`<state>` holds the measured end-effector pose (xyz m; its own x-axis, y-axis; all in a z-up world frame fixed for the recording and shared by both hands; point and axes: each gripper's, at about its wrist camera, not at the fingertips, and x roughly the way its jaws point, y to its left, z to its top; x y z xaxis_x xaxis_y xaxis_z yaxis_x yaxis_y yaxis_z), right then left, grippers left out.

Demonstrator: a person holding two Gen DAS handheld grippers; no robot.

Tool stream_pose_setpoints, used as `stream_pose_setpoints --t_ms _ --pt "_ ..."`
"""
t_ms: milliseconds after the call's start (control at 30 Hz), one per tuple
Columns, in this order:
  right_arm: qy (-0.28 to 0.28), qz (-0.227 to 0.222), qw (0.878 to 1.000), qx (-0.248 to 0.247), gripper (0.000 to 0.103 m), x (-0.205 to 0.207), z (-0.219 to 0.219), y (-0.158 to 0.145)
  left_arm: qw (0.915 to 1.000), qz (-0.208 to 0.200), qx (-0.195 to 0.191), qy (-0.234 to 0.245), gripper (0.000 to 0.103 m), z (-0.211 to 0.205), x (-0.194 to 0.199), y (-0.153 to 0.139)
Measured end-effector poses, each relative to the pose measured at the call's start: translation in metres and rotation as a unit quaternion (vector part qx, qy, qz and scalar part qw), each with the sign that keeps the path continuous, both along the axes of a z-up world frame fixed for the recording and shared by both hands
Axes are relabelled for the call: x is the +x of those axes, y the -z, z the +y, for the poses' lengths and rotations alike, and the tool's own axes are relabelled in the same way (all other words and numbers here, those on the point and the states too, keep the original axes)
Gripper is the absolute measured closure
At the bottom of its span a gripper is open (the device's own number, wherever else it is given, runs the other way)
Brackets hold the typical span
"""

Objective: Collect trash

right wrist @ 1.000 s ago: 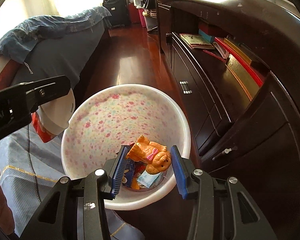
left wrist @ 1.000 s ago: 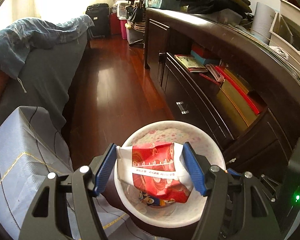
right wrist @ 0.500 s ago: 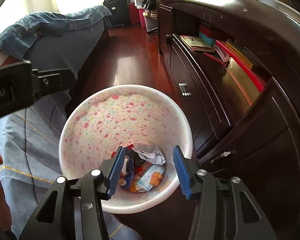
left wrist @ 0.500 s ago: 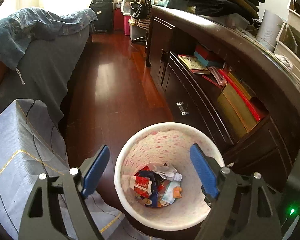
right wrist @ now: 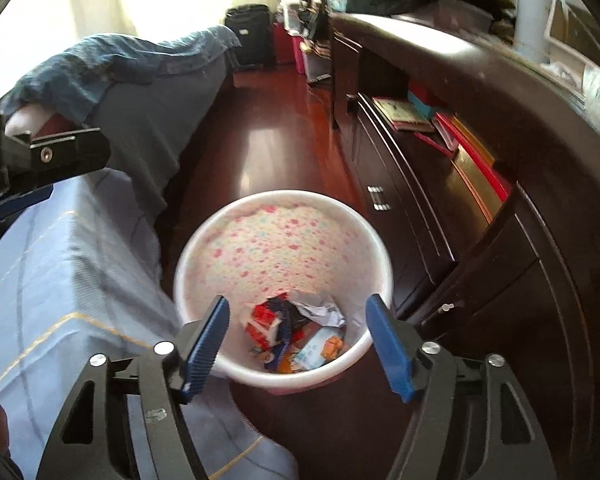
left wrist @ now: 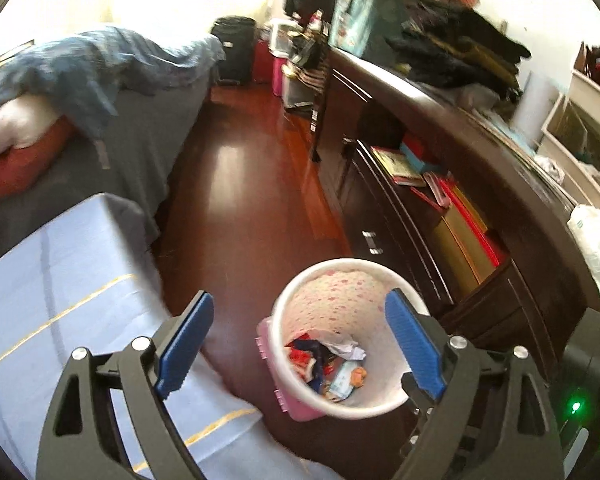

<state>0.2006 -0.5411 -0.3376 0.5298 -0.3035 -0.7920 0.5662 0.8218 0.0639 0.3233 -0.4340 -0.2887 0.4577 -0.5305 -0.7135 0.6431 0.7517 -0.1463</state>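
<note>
A round white bin with pink flower print (left wrist: 300, 304) (right wrist: 228, 248) stands on the dark wood floor between the bed and the cabinet. Crumpled wrappers and paper trash (left wrist: 326, 364) (right wrist: 296, 332) lie at its bottom. My left gripper (left wrist: 300, 340) is open and empty, well above the bin. My right gripper (right wrist: 298, 340) is open and empty, above the bin's near rim. The left gripper's body also shows at the left edge of the right wrist view (right wrist: 44, 160).
A bed with a blue-grey sheet (left wrist: 52, 288) (right wrist: 60, 264) lies to the left. A dark wood cabinet with books on open shelves (left wrist: 440, 200) (right wrist: 440, 128) runs along the right. A white plastic bag (left wrist: 596, 248) lies on its top. Suitcases (left wrist: 236, 48) stand far back.
Both grippers let go of their trash into the bin, opened, then rose and drew back; the bin looks smaller now. The left gripper shifted left.
</note>
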Motion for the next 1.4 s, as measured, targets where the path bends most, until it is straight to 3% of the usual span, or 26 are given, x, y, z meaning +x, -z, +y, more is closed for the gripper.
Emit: stream_pose_setpoints --t_ms 167,300,400,667,1067,1400 --pt "-0.039 -0.022 0.999 -0.001 0.020 -0.004 0.045 -0.025 0.9984 -0.018 -0.013 -0.053 0.012 0.069 -0.012 -0.025" --pt "-0.089 -0.049 0.995 0.010 0.011 -0.006 0.090 -0.046 0.9921 -0.044 -0.013 -0.116 0.009 0.141 -0.026 -0.045" --pt "-0.127 -0.064 0.990 0.006 0.007 -0.007 0.129 -0.061 0.9841 -0.061 -0.013 -0.166 0.004 0.194 -0.041 -0.059" --pt "-0.225 -0.090 0.970 -0.017 0.004 -0.013 0.224 -0.104 0.9575 -0.097 -0.007 -0.271 0.004 0.304 -0.089 -0.099" --pt "-0.288 -0.161 0.942 -0.067 0.004 -0.058 0.312 -0.174 0.9237 -0.150 -0.024 -0.351 0.004 0.399 -0.174 -0.156" --pt "-0.276 -0.232 0.925 -0.118 0.004 -0.098 0.324 -0.225 0.8959 -0.227 -0.065 -0.376 0.004 0.430 -0.238 -0.216"
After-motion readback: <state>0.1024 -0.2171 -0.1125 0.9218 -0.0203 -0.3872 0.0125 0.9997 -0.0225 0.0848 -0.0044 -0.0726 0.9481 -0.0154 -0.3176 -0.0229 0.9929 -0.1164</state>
